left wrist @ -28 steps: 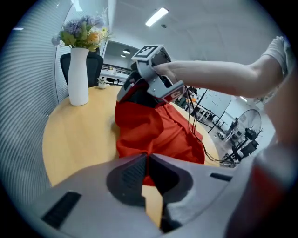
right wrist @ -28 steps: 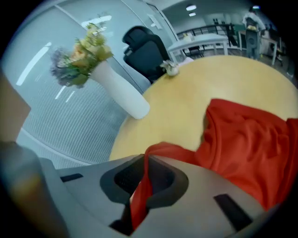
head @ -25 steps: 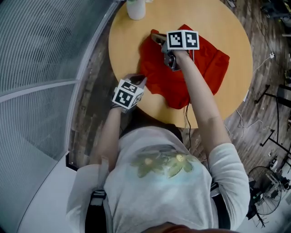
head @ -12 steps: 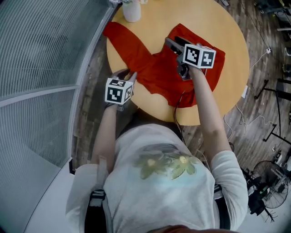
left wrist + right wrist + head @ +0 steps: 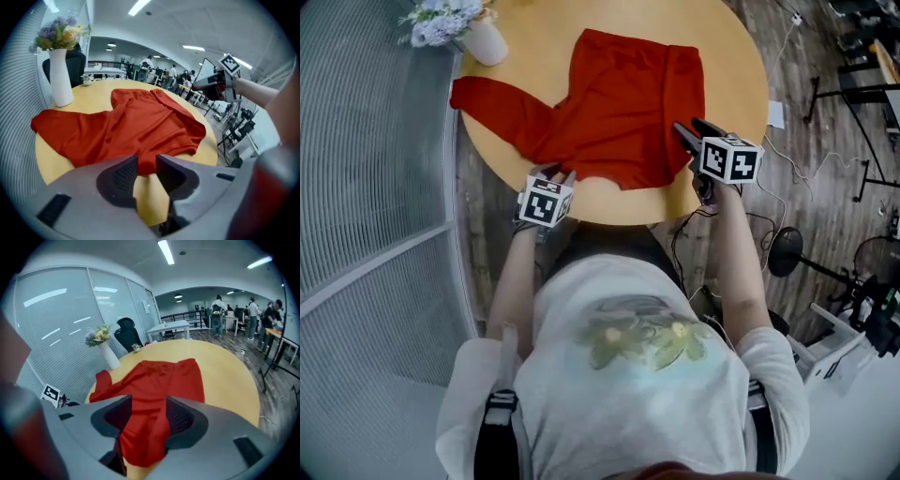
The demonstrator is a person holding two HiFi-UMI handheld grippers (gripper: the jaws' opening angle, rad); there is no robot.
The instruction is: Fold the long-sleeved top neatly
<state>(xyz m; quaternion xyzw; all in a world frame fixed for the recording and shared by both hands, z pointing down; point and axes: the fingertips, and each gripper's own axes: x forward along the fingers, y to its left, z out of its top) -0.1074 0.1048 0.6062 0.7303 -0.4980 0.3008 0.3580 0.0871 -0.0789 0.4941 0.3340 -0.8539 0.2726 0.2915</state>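
A red long-sleeved top [image 5: 619, 103] lies spread on the round wooden table [image 5: 534, 37], one sleeve stretched out to the left toward the vase. My left gripper [image 5: 553, 174] is at the near hem on the left. Its jaws have just been opening, and a corner of the red top [image 5: 140, 122] lies in the gap of the left gripper [image 5: 147, 171]. My right gripper [image 5: 698, 136] is at the hem's right end. Its jaws have just opened wide, and a fold of the top [image 5: 159, 380] lies loose in the right gripper [image 5: 145, 418].
A white vase of flowers [image 5: 487, 42] stands at the table's far left beside the sleeve end. The vase [image 5: 61, 79] is close to the slatted glass wall [image 5: 375, 169]. Cables and stands [image 5: 787, 248] crowd the wooden floor on the right. People stand far off in the room.
The top went from bunched under my right gripper to spread flat with a sleeve out to the left. Both grippers drew back to the near hem, the right one moving rightward.
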